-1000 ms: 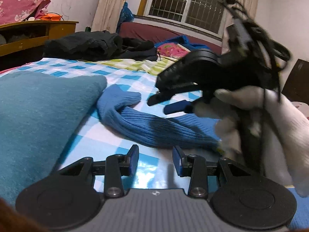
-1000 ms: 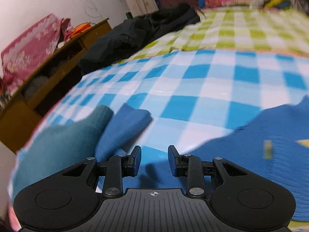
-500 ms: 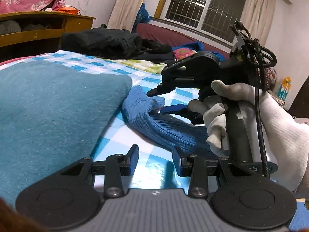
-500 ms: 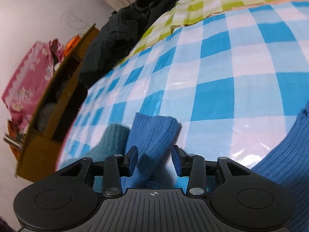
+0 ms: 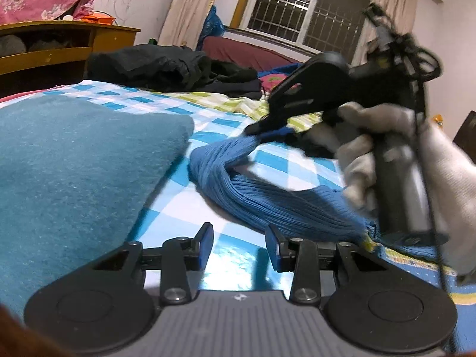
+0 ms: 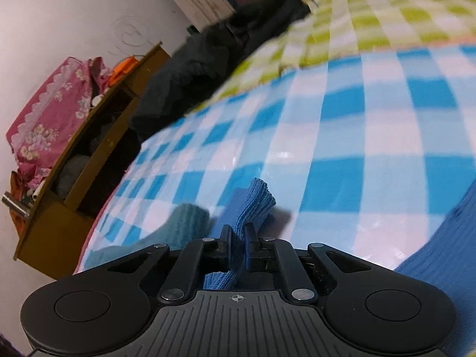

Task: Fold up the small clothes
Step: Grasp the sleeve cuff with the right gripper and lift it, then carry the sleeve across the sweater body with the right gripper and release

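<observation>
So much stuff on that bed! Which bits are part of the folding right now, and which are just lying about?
In use:
- ribbed blue knit garment
- right gripper, shut on its sleeve end
- left gripper, open, empty

Lying about:
- teal fuzzy cloth
- black clothes heap
- pink floral bundle on the wooden shelf

- Left gripper [image 5: 239, 245]: low in the left wrist view, 2 blue-padded fingers [image 5: 206, 239] spread apart with nothing between them, pointing forward.
- Right gripper [image 6: 237, 238]: 2 fingers pressed close together, pinching bunched blue knit fabric [image 6: 250, 205] that pokes out past the tips.
- Right hand [image 5: 383, 160]: white-gloved, wrapped around the right gripper's handle, raised and tilted so the tips point down and leftward; blurred.
</observation>
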Demonstrator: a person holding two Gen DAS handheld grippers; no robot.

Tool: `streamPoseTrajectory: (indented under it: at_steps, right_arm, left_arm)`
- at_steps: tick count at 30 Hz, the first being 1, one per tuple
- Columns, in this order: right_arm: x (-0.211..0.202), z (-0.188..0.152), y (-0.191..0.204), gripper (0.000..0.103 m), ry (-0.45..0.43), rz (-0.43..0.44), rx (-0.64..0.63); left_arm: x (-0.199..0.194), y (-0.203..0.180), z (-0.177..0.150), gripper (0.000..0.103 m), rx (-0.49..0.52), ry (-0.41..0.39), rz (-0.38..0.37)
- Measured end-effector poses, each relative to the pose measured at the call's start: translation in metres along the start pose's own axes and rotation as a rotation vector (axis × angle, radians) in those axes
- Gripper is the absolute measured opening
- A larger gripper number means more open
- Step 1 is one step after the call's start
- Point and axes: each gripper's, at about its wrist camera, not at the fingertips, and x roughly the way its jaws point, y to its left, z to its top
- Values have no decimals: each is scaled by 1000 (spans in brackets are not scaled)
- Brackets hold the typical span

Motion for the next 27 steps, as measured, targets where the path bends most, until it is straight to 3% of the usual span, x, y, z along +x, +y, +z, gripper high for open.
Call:
streamPoseTrajectory:
  at_steps: [12, 27]
  right_arm:
    - [-121, 31, -60, 8, -207, -111, 44]
    - [-245, 6, -165, 8, -350, -220, 145]
  left_arm:
    - [-5, -27, -6, 48, 61, 6, -44]
    - [2, -100, -10, 50, 257, 20, -107]
